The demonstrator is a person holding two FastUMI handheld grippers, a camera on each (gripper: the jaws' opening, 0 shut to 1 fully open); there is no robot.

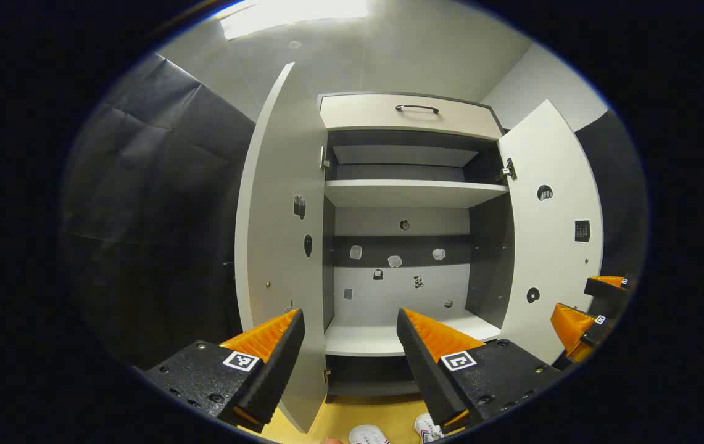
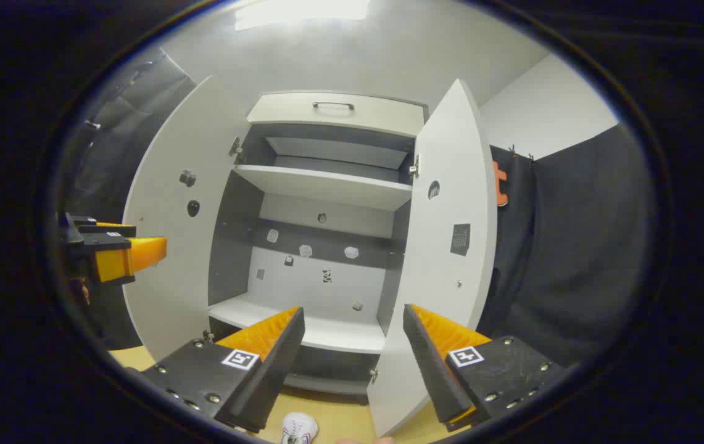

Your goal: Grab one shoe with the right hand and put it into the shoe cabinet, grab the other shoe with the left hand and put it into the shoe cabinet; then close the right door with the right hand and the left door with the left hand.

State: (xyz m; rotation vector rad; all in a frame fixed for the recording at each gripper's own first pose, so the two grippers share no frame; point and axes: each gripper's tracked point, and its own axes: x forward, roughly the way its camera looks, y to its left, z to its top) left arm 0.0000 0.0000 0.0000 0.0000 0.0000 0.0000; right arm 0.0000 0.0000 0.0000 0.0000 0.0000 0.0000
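Yellow floor (image 1: 339,410) runs under the shoe cabinet (image 1: 410,194), whose left door (image 1: 277,246) and right door (image 1: 549,246) stand wide, I judge so the shelves can take the shoes. Both shoes (image 1: 367,435) lie on the floor, near and below my left tongs (image 1: 350,333) and right tongs (image 2: 353,330) (both spread wide, holding nothing). I've grabbed neither shoe yet.
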